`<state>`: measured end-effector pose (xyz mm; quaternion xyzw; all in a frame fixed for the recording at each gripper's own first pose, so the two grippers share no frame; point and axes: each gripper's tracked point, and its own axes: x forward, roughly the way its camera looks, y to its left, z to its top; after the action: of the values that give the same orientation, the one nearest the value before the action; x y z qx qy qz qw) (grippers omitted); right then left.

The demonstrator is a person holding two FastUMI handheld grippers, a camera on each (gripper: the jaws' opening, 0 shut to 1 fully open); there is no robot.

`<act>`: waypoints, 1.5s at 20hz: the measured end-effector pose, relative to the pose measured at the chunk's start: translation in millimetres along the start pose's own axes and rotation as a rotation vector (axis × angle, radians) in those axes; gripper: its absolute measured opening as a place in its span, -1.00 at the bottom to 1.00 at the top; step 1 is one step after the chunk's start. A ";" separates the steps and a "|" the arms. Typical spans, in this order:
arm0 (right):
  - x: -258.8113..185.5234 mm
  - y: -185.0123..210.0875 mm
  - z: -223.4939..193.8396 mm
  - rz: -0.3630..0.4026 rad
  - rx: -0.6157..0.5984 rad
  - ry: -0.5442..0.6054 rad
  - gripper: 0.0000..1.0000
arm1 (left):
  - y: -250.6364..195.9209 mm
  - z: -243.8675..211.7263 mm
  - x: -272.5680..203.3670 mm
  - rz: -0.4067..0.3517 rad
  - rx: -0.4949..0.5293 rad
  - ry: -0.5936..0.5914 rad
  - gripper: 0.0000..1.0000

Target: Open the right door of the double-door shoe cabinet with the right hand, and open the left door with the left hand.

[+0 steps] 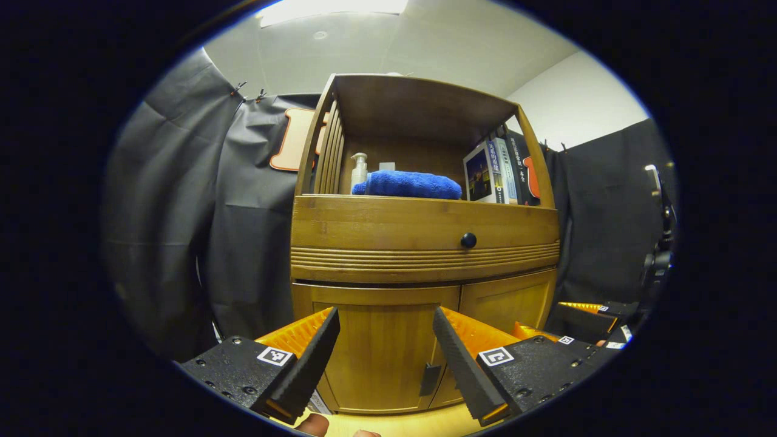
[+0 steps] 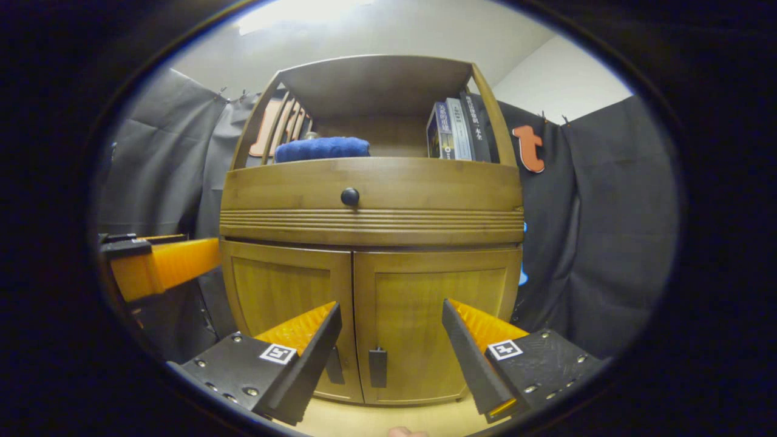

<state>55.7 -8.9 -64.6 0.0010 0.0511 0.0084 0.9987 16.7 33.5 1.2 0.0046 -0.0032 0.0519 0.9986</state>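
Facing the honey-brown bamboo shoe cabinet (image 2: pixel 370 243) with both lower doors closed; I hold both tongs spread wide, empty. Right gripper (image 2: pixel 388 358) sits low before the right door (image 2: pixel 440 328), whose small dark tab handle (image 2: pixel 377 367) lies between my fingers, just left of centre; I judge a slight leftward nudge, then advance and pinch squarely before pulling on the hinge arc. Left gripper (image 1: pixel 385 364) fronts the left door (image 1: pixel 382 358); its dark handle (image 1: pixel 429 379) sits near my right finger; centre it likewise before closing.

Bright ceiling light (image 1: pixel 331 9) overhead; sharp centre; edges bowed, perhaps slightly soft
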 end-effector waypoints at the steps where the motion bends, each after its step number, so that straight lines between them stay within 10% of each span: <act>1: 5.9 -0.7 -7.8 0.001 -0.006 0.012 0.97 | 3.8 -0.2 0.8 0.012 0.001 -0.001 0.91; 12: 67.5 -0.6 -126.1 0.026 0.008 0.245 0.94 | 43.1 -2.0 2.0 0.124 0.030 -0.003 0.83; 25: 101.2 23.6 -171.3 0.013 0.031 0.349 -0.36 | 65.6 -5.9 0.4 0.164 0.032 0.007 0.83; 30: 96.9 22.4 -170.0 -0.002 0.060 0.341 -0.44 | 63.0 -2.6 -5.2 0.151 0.027 0.004 0.83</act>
<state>134.4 15.4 -243.4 0.0292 0.2201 0.0058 0.9750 5.0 95.6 -0.9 0.0177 -0.0009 0.1271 0.9917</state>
